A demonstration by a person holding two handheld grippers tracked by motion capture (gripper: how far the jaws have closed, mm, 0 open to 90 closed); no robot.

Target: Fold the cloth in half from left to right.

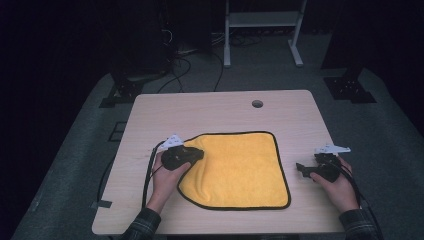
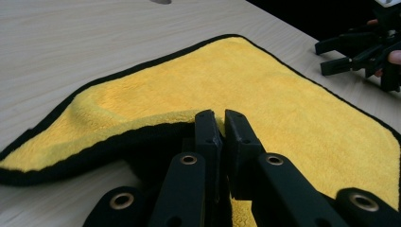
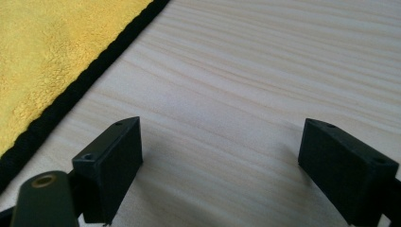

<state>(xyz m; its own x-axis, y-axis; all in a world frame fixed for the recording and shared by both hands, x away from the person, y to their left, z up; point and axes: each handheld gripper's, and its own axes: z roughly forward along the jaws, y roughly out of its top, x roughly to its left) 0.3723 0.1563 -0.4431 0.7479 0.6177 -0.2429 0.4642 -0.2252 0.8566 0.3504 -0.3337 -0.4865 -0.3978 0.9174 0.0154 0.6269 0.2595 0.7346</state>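
cloth (image 1: 240,170): soft, light, floppy; flat mid-table (image 1: 220,107), left edge lifted
left gripper (image 2: 222,124): you're clamped on that black hem
right gripper (image 3: 220,156): jaws wide apart, nothing held
hold: pinch hems, not middle

The cloth (image 1: 240,170) lies mid-table (image 1: 215,107), between the left hand-held gripper (image 1: 197,152) and right hand-held gripper (image 1: 301,169).

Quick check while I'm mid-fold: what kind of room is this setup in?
Probably a lab or recording workspace rather than a home. A bare wooden table with a cable hole stands on grey carpet, cables trail behind it, and a white metal frame stands in the dark beyond. Only a yellow cloth lies on top.
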